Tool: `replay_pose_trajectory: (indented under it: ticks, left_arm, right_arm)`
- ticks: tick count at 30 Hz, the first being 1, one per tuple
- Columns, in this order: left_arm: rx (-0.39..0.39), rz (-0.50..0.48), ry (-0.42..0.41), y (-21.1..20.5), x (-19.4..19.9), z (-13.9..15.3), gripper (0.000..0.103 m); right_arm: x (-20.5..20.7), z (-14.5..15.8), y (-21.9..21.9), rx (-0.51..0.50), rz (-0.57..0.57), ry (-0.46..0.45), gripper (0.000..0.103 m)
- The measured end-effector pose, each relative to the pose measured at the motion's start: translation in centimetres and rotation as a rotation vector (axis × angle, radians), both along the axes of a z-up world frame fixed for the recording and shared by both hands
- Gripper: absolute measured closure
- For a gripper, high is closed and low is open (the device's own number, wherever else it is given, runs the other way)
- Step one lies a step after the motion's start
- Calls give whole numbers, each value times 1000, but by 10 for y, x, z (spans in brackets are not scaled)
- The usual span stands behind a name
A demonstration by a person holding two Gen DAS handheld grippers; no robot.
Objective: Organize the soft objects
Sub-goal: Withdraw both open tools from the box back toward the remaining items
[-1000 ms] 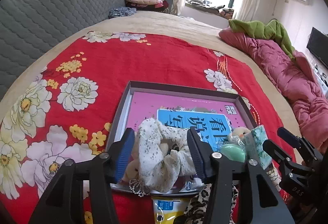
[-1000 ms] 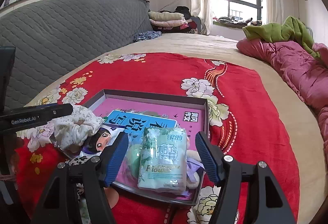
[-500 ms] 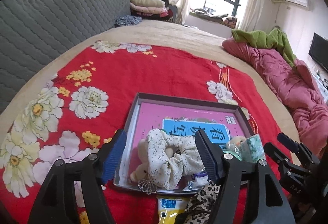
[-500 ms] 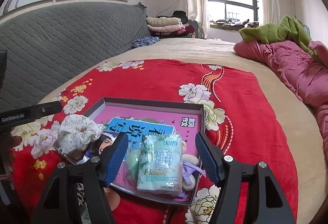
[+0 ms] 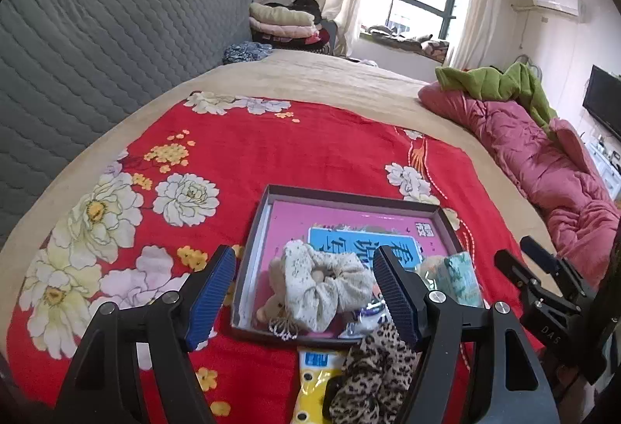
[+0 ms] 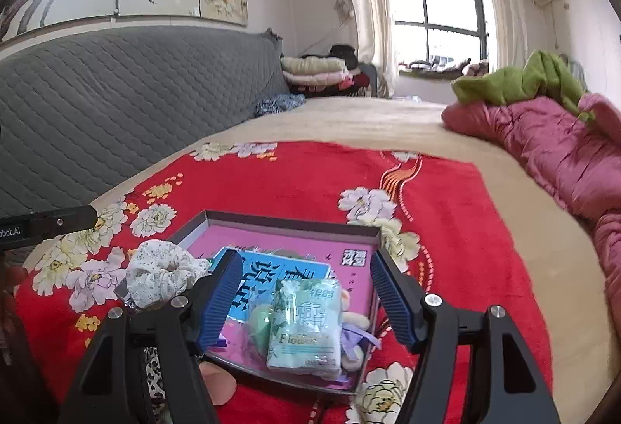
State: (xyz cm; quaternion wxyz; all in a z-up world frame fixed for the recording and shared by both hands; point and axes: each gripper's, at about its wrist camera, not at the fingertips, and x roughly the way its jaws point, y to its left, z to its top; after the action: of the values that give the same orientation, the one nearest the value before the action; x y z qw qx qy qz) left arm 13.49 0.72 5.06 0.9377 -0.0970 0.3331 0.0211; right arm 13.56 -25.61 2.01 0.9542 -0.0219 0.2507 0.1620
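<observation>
A grey shallow box point(image 5: 349, 196) point(image 6: 291, 224) lies on the red floral blanket, lined with a pink and blue book. A cream floral scrunchie point(image 5: 324, 284) point(image 6: 161, 274) rests at its near left end. A green tissue pack point(image 6: 306, 323) point(image 5: 458, 278) and a green sponge lie at its right end. A leopard scrunchie point(image 5: 372, 373) and a yellow packet point(image 5: 312, 381) lie on the blanket in front of the box. My left gripper point(image 5: 304, 294) is open and empty, above and short of the cream scrunchie. My right gripper point(image 6: 304, 301) is open and empty over the tissue pack.
The red blanket point(image 5: 271, 152) covers a beige bed. A grey quilted headboard point(image 5: 97, 47) runs along the left. A pink quilt point(image 5: 543, 168) with a green garment lies on the right. Folded clothes point(image 5: 283, 24) are stacked at the far end.
My left gripper has opened, let go of the cream scrunchie and drawn back and up. My right gripper has also drawn back a little, still open.
</observation>
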Motion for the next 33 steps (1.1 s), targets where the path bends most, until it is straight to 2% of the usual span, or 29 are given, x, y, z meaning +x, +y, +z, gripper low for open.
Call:
replay_pose_trajectory:
  ticks: [6, 8, 11, 33]
  left_arm:
    - [13, 0, 0, -1, -17, 9, 28]
    - [13, -3, -1, -2, -21, 11, 27]
    - [14, -6, -3, -3, -30, 14, 26]
    - [23, -37, -6, -7, -59, 31, 26]
  right_arm:
    - [-18, 11, 0, -30, 9, -75, 34]
    - [-22, 14, -2, -27, 8, -77, 34]
    - [-28, 16, -5, -15, 9, -79, 27]
    - [-64, 17, -15, 10, -42, -58, 26]
